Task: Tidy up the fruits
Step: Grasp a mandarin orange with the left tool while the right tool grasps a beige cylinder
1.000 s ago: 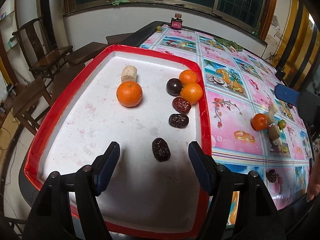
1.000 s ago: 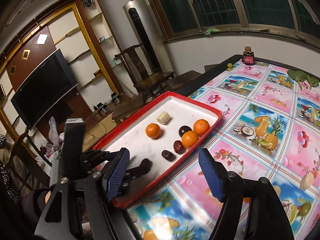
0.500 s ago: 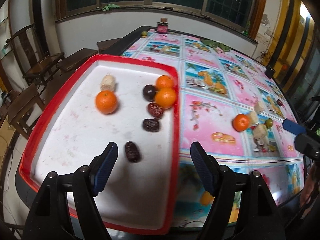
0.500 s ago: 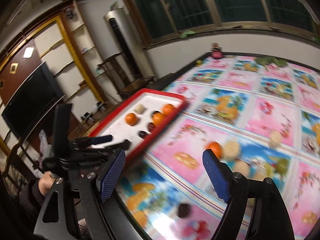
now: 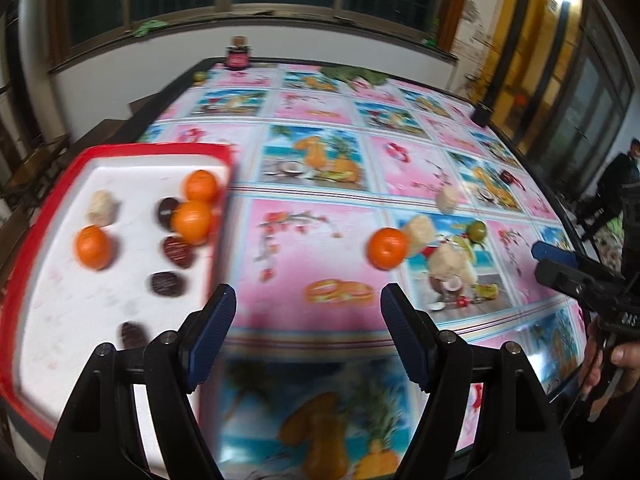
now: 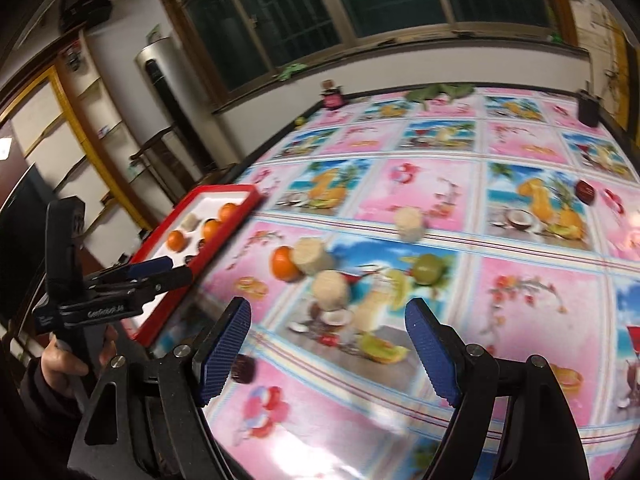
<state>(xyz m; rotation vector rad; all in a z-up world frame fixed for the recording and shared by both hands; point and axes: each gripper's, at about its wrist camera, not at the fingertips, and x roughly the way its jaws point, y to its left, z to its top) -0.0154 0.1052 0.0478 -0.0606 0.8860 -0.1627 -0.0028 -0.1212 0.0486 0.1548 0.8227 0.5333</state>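
Fruits are partly sorted: oranges and dates lie in the red tray (image 5: 120, 151), one orange (image 5: 387, 248) waits on the table (image 5: 304, 240), both grippers' jaws spread empty.

Open tablecloth (image 5: 304, 248) stretches between the red tray (image 5: 216, 240) and a lone orange (image 5: 387, 248), a clear lane for a gripper. Right of that orange, three pale fruit pieces (image 5: 418, 230) and a green fruit (image 5: 477, 230) crowd together; one piece touches the orange. Inside the tray, oranges and dark fruits (image 5: 176, 250) bunch against the wall nearest the orange, leaving its far side free.
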